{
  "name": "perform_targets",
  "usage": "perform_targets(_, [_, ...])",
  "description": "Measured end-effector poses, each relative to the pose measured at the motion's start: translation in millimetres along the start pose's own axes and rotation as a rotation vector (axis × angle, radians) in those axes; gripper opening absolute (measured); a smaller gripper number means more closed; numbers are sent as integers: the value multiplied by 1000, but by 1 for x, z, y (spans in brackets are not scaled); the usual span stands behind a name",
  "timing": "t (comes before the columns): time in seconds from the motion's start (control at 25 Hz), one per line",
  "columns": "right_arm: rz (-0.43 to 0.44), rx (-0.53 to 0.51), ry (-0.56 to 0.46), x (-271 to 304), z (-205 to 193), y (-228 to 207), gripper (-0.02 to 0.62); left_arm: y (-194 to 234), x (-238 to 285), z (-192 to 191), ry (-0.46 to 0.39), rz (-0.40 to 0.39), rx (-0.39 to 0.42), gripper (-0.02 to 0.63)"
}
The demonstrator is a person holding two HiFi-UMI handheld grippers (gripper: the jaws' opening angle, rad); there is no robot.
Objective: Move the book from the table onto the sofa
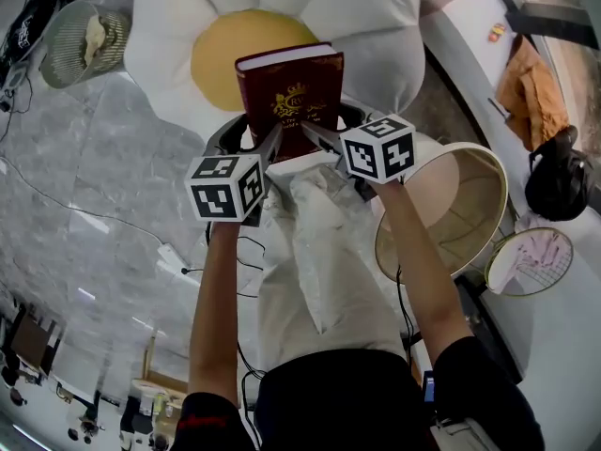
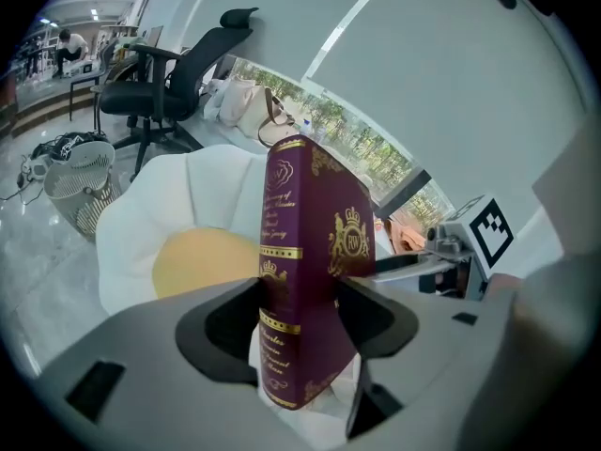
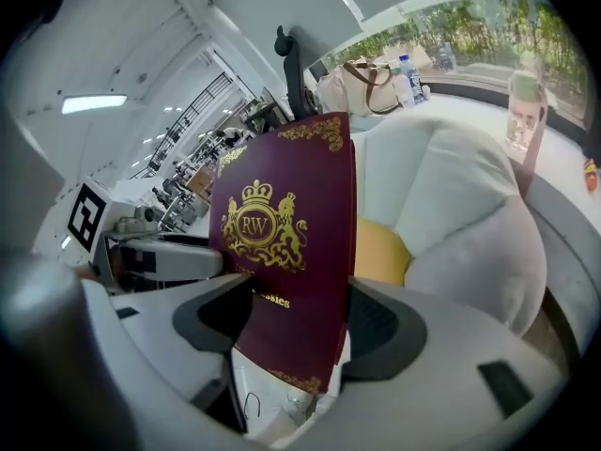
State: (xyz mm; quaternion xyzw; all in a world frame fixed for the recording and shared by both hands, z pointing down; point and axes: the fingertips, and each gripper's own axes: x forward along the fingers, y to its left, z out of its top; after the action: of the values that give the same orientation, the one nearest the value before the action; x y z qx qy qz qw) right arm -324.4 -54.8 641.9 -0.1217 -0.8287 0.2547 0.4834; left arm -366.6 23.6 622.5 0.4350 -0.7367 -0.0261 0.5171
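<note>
A dark red book with a gold crest stands upright in the air, held between both grippers. My left gripper clamps it from the left and my right gripper from the right. In the left gripper view the book's spine fills the gap of that gripper. The right gripper view shows the front cover pinched in that gripper. Behind and below the book is the sofa, a white flower shape with a yellow centre.
A cream lampshade-like drum stands to the right of my arms, with a black bag and a round racket-like frame beyond it. A mesh basket sits left of the sofa. A black office chair stands behind it.
</note>
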Motion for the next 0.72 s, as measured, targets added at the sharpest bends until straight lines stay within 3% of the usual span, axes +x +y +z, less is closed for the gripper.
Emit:
perform_targets(0.2, [-1, -16, 58, 24, -18, -18, 313, 14, 24, -21, 11, 3, 6, 276])
perform_targets(0.44, [-24, -14, 93, 51, -32, -42, 313, 33, 58, -40, 29, -12, -58, 276])
perform_targets(0.72, [-37, 6, 135, 84, -49, -62, 313, 55, 88, -58, 78, -15, -12, 276])
